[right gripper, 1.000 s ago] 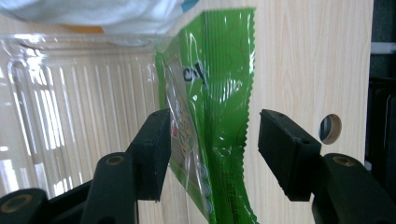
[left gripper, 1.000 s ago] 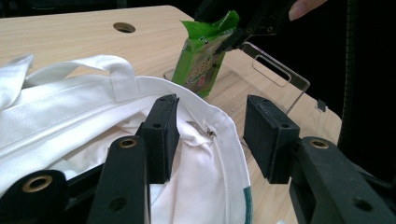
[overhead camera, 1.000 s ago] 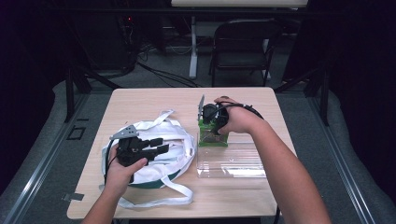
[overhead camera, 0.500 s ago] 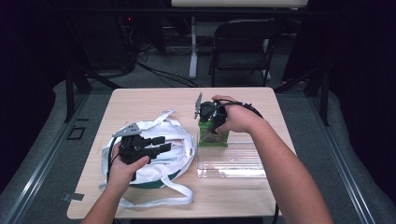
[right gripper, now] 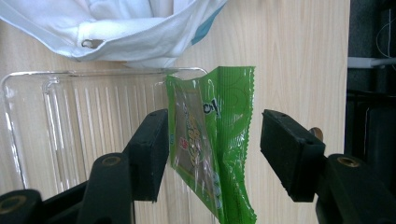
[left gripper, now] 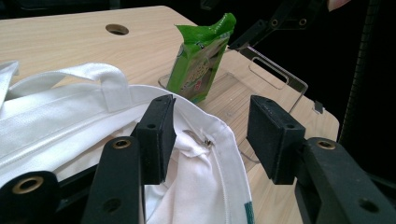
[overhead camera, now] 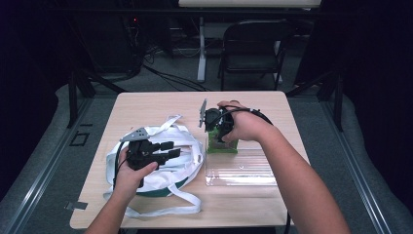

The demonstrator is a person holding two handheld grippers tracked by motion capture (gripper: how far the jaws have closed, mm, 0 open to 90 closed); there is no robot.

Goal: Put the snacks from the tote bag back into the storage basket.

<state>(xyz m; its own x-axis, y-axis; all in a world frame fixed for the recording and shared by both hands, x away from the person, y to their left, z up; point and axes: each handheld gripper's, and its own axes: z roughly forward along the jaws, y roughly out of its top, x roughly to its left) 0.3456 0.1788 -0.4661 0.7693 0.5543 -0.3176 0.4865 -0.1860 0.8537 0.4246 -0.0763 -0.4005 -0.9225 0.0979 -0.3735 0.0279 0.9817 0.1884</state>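
Note:
A green snack packet (overhead camera: pixel 222 146) stands upright at the far end of a clear plastic tray (overhead camera: pixel 243 171). My right gripper (overhead camera: pixel 221 135) points down over the packet (right gripper: pixel 196 135). Its jaws have just been opening, and the packet sits between the pads (right gripper: pixel 150 144) without being squeezed. A white tote bag (overhead camera: pixel 190 152) lies at the left of the table. My left gripper (overhead camera: pixel 171 149) hovers over it. Its jaws have just been opening too, with the bag's hemmed rim (left gripper: pixel 210 140) lying loose between them.
The wooden table (overhead camera: pixel 160 105) has bare room at the back and a cable hole (left gripper: pixel 116 29). The bag's long straps (overhead camera: pixel 165 209) trail toward the front edge. A folding chair (overhead camera: pixel 253 48) stands beyond the table. The clear tray (left gripper: pixel 275 74) has a handle slot.
The right hand has lifted a little and its jaws have spread off the green packet, which stays standing. The left jaws have widened over the bag's rim; that hand has not moved.

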